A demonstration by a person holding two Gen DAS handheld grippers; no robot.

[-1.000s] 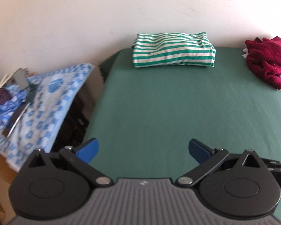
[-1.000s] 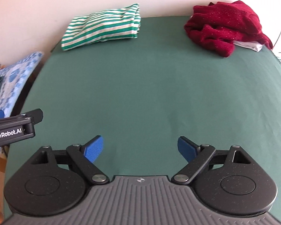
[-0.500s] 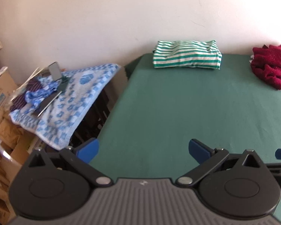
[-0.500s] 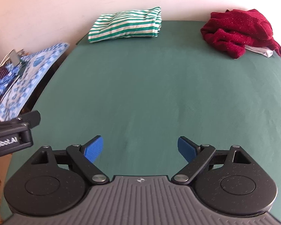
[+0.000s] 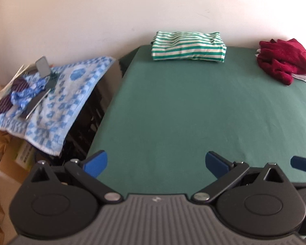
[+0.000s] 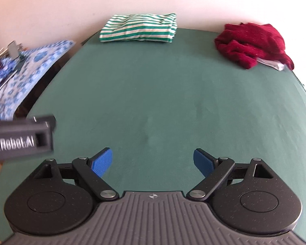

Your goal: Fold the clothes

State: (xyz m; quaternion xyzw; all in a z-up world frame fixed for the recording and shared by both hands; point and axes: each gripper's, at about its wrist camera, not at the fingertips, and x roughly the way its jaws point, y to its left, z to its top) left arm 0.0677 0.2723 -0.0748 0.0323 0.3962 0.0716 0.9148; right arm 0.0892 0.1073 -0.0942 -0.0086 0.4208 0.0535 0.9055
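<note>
Stripes first: the green-and-white striped garment [image 6: 138,28] lies as a neat folded packet at the far edge of the green worktop [image 6: 165,94], against the wall. The red garment [image 6: 253,42] sits in a crumpled heap at the far right corner, with something white [image 6: 272,63] poking out beneath it. So one piece lies folded and one does not.

I have the left hand-held gripper [image 5: 156,161] spread wide and holding nothing, hovering over the near left edge of the worktop. The right hand-held gripper [image 6: 153,160] is also spread wide and empty, over the near middle. Each shows at the margin of the other's view, so they sit side by side.

My judgement is that the red heap is what remains. To do that well, I would pinch it at two well-separated points on a hem or shoulder line, not into the bulk, and drag it to the open middle before flattening. The knit looks thick and may cling to the cloth surface, so lifting would beat sliding.

The worktop cover is smooth, with only faint creases near the centre. Off its left side lies a blue patterned towel [image 5: 69,94] with clutter on top, and cardboard boxes [image 5: 2,163] lie below. A plain pale wall [image 5: 132,10] backs everything.
</note>
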